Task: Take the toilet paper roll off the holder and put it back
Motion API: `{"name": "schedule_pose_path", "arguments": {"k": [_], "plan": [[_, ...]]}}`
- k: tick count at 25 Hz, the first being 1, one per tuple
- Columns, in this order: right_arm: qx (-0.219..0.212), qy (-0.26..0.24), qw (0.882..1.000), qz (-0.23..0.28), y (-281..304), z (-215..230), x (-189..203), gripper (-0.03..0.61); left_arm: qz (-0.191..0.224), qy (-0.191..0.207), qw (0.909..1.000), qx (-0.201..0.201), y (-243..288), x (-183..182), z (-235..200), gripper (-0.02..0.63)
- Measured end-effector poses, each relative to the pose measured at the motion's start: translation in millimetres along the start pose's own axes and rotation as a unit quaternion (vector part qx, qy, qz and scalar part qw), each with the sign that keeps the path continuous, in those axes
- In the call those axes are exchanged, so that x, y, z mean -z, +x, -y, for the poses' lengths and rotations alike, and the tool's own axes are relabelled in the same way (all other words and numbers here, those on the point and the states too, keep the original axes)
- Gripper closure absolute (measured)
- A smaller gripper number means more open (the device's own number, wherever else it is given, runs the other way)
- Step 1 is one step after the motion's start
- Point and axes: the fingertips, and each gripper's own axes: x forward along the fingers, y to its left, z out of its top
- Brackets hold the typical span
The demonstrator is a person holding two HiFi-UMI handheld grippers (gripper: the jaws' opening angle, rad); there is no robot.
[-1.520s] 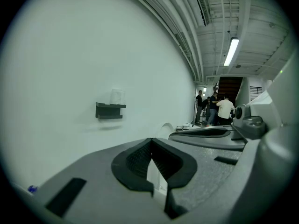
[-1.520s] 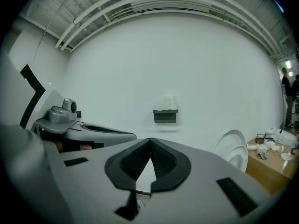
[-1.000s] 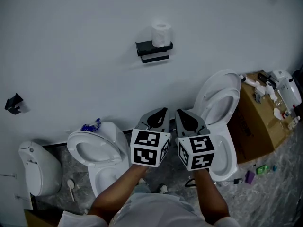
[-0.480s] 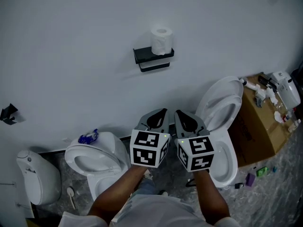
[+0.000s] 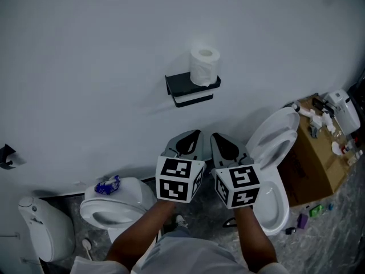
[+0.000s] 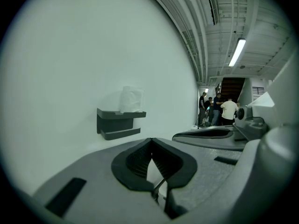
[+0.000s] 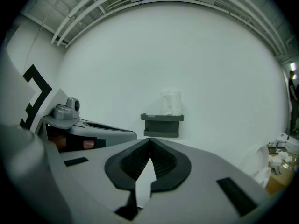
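Toilet paper roll (image 5: 204,65) upright on holder (image 5: 191,88), fuzzy in both gripper views. Left gripper (image 5: 195,135) & right gripper (image 5: 216,136) below holder, both pinched tight, empty. Cardboard box (image 5: 312,160) lower right of holder: print unreadable.

In my head view the cardboard box (image 5: 311,158) runs off the right edge, and I can't identify the small clutter (image 5: 315,119) on it. A dark wall fitting (image 5: 7,156) is cut by the left edge. In my left gripper view, distant people (image 6: 217,108) are too small to make out, and the toilet paper roll (image 6: 131,99) is blurred.
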Motion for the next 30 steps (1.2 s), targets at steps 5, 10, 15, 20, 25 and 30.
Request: {"name": "schedule_pose_path", "arguments": {"k": [5, 10, 15, 20, 25, 30], "plan": [[0.014, -0.002, 1.0, 0.012, 26, 5, -21, 0.577, 0.004, 0.005, 0.9999, 0.016, 16, -15, -23, 0.609], [0.021, -0.004, 1.0, 0.018, 51, 8, -39, 0.577, 0.005, 0.008, 0.9995, 0.032, 30, -24, -39, 0.609], [0.026, -0.011, 0.999, 0.023, 66, 12, -49, 0.577, 0.005, 0.001, 0.9993, 0.036, 39, -26, -47, 0.609], [0.021, -0.015, 0.999, 0.026, 77, 21, -55, 0.576, 0.007, 0.0, 0.9997, 0.026, 47, -31, -54, 0.61], [0.007, -0.021, 0.999, 0.037, 86, 34, -66, 0.575, 0.013, -0.002, 0.9999, 0.001, 60, -37, -58, 0.609], [-0.012, -0.029, 0.999, 0.041, 96, 45, -70, 0.575, 0.019, -0.006, 0.9996, -0.019, 74, -42, -57, 0.609]]}}
